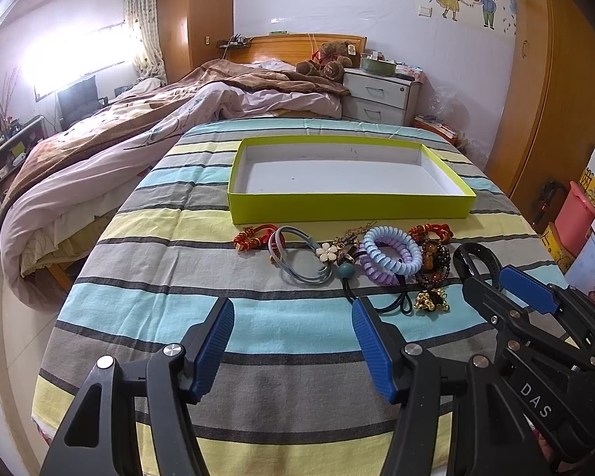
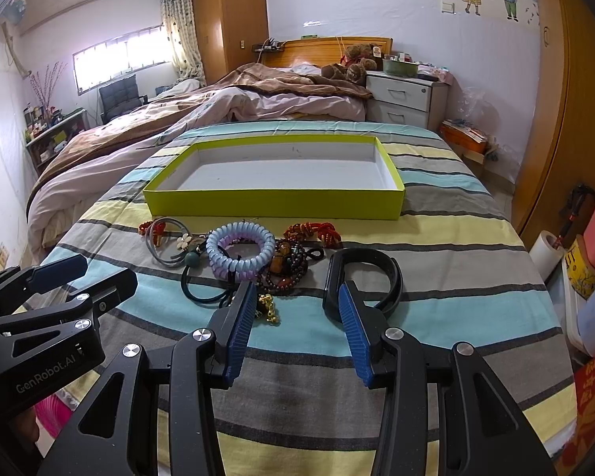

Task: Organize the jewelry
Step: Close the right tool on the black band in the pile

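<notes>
A shallow yellow-green box (image 1: 349, 208) with a white interior is lying on the striped cloth (image 1: 158, 297) and is holding nothing; only a few dark specks are showing on its floor. All the jewelry is sitting outside it, in a loose row on the cloth just in front of its near wall: a red knotted bracelet (image 1: 252, 238), a grey band with a cream flower (image 1: 305, 258), blue and purple coil ties (image 1: 392, 256), a brown bead bracelet (image 1: 434, 261), a second red knotted piece (image 1: 432, 232), a small gold bell cluster (image 1: 430, 301) and a black strap (image 2: 363, 273). The left gripper (image 1: 293, 341) is hovering over bare cloth with its jaws standing wide and nothing between them. The right gripper (image 2: 297, 325) is likewise spread wide and gripping nothing, its fingertips lying close to the bell cluster and the black strap.
</notes>
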{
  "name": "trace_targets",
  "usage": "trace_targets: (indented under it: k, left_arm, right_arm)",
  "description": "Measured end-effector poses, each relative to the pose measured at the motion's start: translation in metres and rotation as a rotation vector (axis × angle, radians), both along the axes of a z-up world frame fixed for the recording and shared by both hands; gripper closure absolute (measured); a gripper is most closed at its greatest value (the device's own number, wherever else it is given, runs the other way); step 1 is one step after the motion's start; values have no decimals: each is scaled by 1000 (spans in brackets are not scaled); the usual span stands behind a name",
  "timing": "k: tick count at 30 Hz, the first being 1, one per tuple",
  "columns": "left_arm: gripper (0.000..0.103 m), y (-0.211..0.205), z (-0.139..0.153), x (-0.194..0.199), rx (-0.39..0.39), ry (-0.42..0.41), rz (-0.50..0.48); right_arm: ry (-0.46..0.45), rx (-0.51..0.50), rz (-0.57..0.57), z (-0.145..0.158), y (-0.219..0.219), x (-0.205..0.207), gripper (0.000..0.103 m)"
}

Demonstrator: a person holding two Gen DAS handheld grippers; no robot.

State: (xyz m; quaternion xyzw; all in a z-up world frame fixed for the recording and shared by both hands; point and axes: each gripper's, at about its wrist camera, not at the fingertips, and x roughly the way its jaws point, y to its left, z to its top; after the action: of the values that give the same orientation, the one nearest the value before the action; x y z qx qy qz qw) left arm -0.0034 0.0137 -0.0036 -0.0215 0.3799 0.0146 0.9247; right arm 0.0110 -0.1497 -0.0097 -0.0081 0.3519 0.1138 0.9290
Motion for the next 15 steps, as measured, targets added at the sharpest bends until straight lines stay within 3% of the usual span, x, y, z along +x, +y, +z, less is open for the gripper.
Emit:
trace_targets:
  k: [15]
  left_arm:
    - [42,8,-1,7,-5,8,4]
  right_arm:
    - [-9,-1,-5,2,-2,6,59]
